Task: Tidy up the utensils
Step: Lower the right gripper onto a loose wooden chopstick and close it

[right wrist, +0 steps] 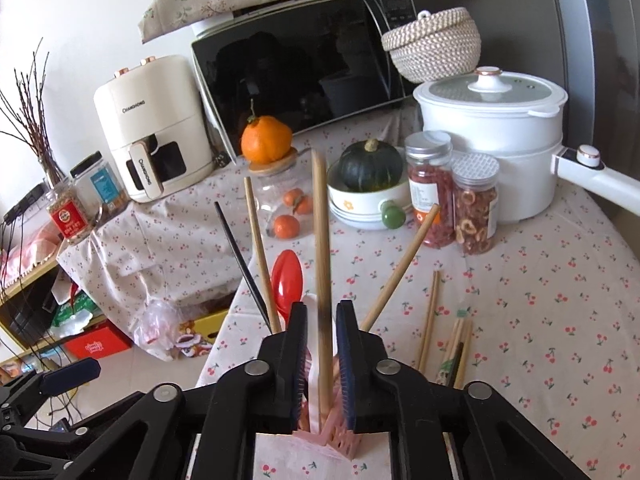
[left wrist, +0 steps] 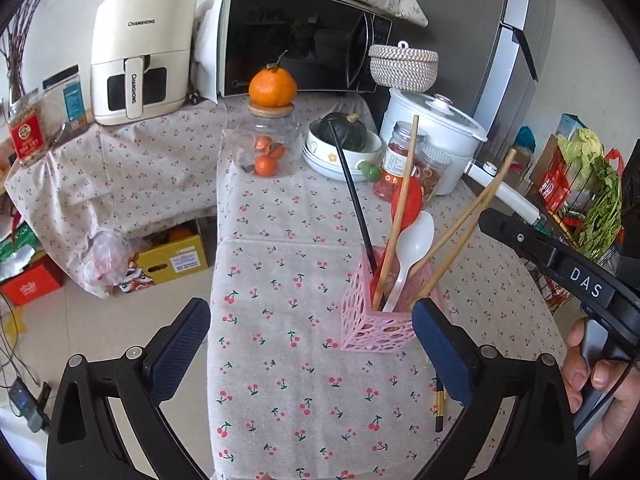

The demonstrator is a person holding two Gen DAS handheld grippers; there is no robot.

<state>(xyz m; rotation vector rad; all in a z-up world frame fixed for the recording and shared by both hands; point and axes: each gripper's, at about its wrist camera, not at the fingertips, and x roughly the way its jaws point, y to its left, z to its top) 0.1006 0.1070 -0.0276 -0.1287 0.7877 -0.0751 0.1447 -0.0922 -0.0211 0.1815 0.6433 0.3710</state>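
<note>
several utensils already stand in the pink lattice holder (left wrist: 376, 320) as the left wrist view shows it: a black chopstick (left wrist: 354, 196), three bamboo chopsticks (left wrist: 400, 216), a white spoon (left wrist: 412, 248) and a red spoon (left wrist: 406, 204) behind it. the left gripper (left wrist: 312, 344) is spread wide with nothing between its blue pads, the holder just beyond its right-hand finger. a dark chopstick end (left wrist: 439, 408) pokes out on the cloth behind that finger, so the sorting looks unfinished. the right gripper's black body, with a hand (left wrist: 600, 384) on its grip, enters from the right edge. the cherry-print tablecloth (left wrist: 300, 400) covers the table; behind it stand a jar of mandarins (left wrist: 268, 148), a microwave (left wrist: 296, 36) and a cream air fryer (left wrist: 140, 56).

from the right wrist view, the right gripper (right wrist: 322, 356) sits over the holder with its jaws partly apart, a blurred bamboo chopstick (right wrist: 322, 264) upright between them; the pads do not seem to press on it, so i judge it just let go into the holder. still left to collect: loose chopsticks (right wrist: 430, 312) lying on the cloth to the right, and a small bundle (right wrist: 456, 352) beside them. further back are a white cooking pot (right wrist: 492, 132), two jars of dried food (right wrist: 452, 196) and a green squash in a bowl (right wrist: 370, 168).
</note>
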